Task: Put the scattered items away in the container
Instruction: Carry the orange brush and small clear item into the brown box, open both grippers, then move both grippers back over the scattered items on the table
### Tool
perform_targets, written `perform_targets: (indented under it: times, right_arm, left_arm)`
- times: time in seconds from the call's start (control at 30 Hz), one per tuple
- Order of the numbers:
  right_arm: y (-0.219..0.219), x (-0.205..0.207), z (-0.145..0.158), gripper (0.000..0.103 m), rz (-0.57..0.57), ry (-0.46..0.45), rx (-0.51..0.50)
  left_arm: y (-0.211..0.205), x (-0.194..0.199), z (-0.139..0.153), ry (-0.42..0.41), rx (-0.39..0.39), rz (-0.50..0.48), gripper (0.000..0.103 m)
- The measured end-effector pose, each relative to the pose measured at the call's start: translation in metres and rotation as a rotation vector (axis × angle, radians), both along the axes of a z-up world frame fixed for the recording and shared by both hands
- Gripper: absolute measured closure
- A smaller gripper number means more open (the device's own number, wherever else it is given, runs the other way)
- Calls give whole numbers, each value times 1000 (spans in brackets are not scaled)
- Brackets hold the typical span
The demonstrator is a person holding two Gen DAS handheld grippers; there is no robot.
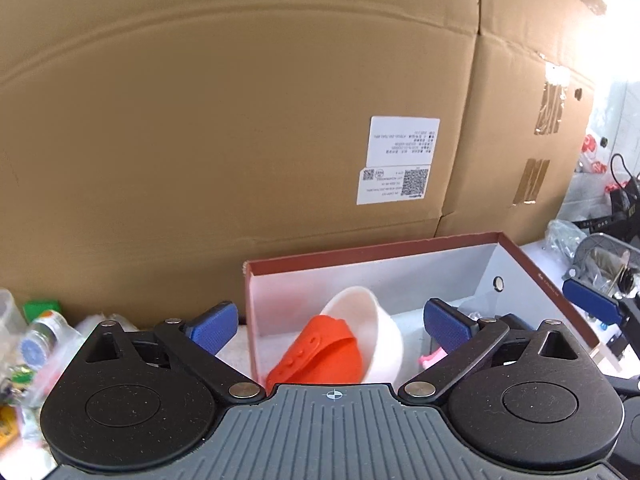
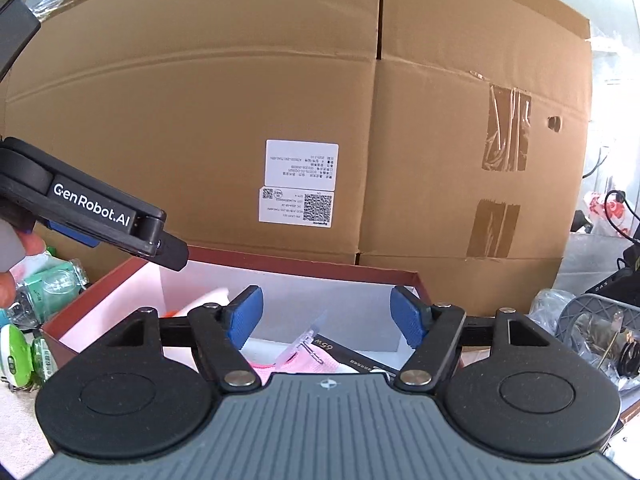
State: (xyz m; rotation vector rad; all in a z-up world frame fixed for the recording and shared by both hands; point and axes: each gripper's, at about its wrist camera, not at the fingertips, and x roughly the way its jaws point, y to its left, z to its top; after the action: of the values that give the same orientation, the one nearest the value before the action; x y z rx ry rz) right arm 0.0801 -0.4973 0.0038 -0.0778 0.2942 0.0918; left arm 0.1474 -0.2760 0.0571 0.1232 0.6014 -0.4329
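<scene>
Hovering side by side over the shoe box (image 1: 516, 256), both claws are open and hold nothing. The left claw (image 1: 336, 324) has its pads spread very wide, one pad outside the box's left wall and one above the inside. The right claw (image 2: 328, 316) is also open, with nothing between its pads.

Inside the box lie a white bowl (image 1: 368, 320) with an orange silicone piece (image 1: 320, 356) leaning in it, a pink item (image 2: 296, 364), a clear plastic hook (image 2: 310, 340) and a dark flat packet (image 2: 356, 354). More items are not yet collected — bottles and small packets (image 1: 36, 344) on the left of the box, and a grey basket with clutter (image 2: 600, 332) on the right.

The main risk, I think, is that the two claws knock each other, because they are very near over the same box. The left one could also catch the thin box wall and push the light box away when it turns back to the left heap.

Room is narrow: a big cardboard carton (image 1: 240, 120) stands just behind the box, so going forward is blocked. Free space is upward and toward the person.
</scene>
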Motion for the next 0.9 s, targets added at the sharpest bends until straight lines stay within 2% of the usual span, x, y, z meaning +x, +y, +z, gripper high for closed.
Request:
perform_targets:
  times: [0.17,0.3,0.4,0.53,0.73,0.9]
  right_arm:
    - [8,-18,4,28,21,-19,17]
    - [23,-40,9,27,66,-50,22]
    - [43,-59,11,25,141,-77,20]
    - [84,-86,9,20,253,-102,-20]
    - [152,-103,-13,20,409,-47,-61]
    - [201,-103,-40,18,457,-1,-123]
  left_arm:
    - [32,-22,7,-35,-5,-21,0]
    - [67,-39,6,-68,23,6,0]
    - [101,-48,1,-49,37,35,0]
    - [162,-57,-3,-32,15,104,0]
    - [246,-66,-13,-17,-3,239,0]
    - [290,-65,-35,48,-17,313,0]
